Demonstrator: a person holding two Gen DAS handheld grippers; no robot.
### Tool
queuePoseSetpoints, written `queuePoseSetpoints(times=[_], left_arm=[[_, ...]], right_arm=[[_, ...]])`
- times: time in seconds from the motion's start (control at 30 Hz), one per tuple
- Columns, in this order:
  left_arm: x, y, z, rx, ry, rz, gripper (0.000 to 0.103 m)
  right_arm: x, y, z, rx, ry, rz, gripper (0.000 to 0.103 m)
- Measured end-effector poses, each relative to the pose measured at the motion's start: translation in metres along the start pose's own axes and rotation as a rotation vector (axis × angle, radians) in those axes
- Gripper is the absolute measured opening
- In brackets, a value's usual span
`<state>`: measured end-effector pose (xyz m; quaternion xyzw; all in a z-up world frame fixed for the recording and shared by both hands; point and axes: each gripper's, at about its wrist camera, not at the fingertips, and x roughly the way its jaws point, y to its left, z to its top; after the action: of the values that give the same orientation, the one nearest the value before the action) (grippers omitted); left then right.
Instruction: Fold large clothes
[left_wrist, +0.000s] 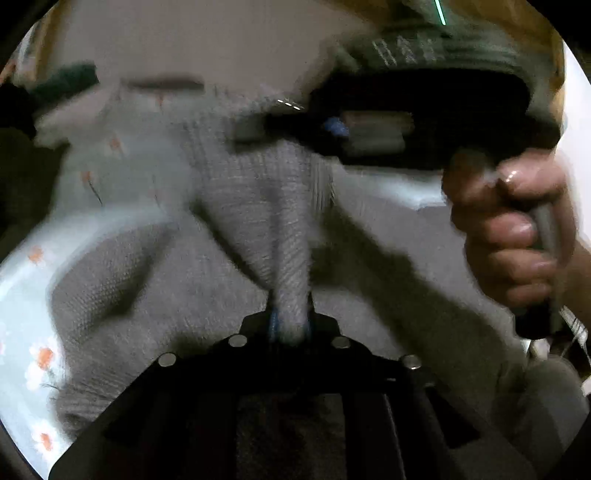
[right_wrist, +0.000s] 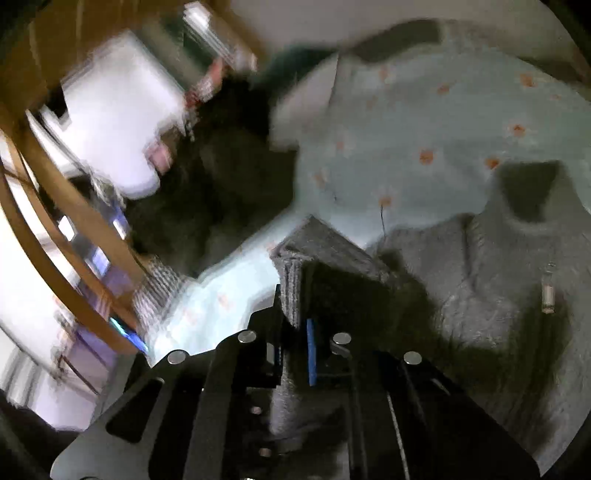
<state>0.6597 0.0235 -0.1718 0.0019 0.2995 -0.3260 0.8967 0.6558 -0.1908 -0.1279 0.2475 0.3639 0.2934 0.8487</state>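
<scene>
The grey knitted sweater (left_wrist: 258, 206) lies spread on a bed with a pale blue sheet (left_wrist: 22, 314) printed with small orange and white flowers; in the right wrist view its turtleneck collar (right_wrist: 532, 195) stands open toward the top of the frame, and a small metal zip pull (right_wrist: 548, 291) lies on the knit. The left gripper (left_wrist: 291, 325) has its jaws nearly together on a bunched fold of the knit — the cloth rises from them in a taut ridge toward the right gripper (right_wrist: 295, 332). That one's jaws are pressed shut on a ribbed edge of the sweater, likely a cuff or hem, with a blue pad beside the cloth. In the left wrist view a hand (left_wrist: 513, 229) clasps the right gripper's handle; both views are blurred. Beyond the bed stands wooden furniture (right_wrist: 74, 206) — its details cannot be made out.
</scene>
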Motion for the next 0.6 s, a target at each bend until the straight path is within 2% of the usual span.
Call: queuePoseSetpoints(times=[0.03,0.07,0.1,0.17,0.27,0.3,0.37,0.43,0.53,0.6], left_arm=[[-0.011,0.001,0.005,-0.022,-0.031,-0.019,0.034],[-0.022,0.002,0.01,-0.046,-0.057,-0.04,0.04],[-0.035,-0.001,0.019,-0.069,-0.094,-0.053,0.055],[-0.057,0.0,0.023,-0.083,-0.152,-0.061,0.057],[-0.085,0.015,0.042,-0.171,-0.208,-0.026,0.074],[-0.082,0.025,0.048,-0.215,-0.19,-0.015,0.077],[-0.069,0.039,0.054,-0.268,-0.124,0.001,0.077],[-0.038,0.05,0.056,-0.306,-0.029,0.037,0.077],[-0.009,0.05,0.044,-0.354,0.063,0.034,0.077],[0.023,0.042,0.036,-0.354,0.162,0.088,0.077]], right_arm=[[-0.02,-0.009,0.002,0.037,-0.044,0.031,0.01],[-0.032,-0.015,0.005,0.06,-0.077,0.044,0.01],[-0.045,-0.02,0.005,0.082,-0.108,0.055,0.01],[-0.079,-0.035,0.004,0.125,-0.173,0.07,0.01],[-0.112,-0.052,-0.002,0.147,-0.221,0.057,0.01],[-0.123,-0.056,-0.005,0.152,-0.231,0.046,0.01],[-0.142,-0.068,-0.019,0.171,-0.252,0.015,0.01],[-0.159,-0.082,-0.032,0.192,-0.269,-0.02,0.01],[-0.182,-0.104,-0.048,0.232,-0.29,-0.049,0.01],[-0.187,-0.122,-0.055,0.249,-0.27,-0.097,0.01]])
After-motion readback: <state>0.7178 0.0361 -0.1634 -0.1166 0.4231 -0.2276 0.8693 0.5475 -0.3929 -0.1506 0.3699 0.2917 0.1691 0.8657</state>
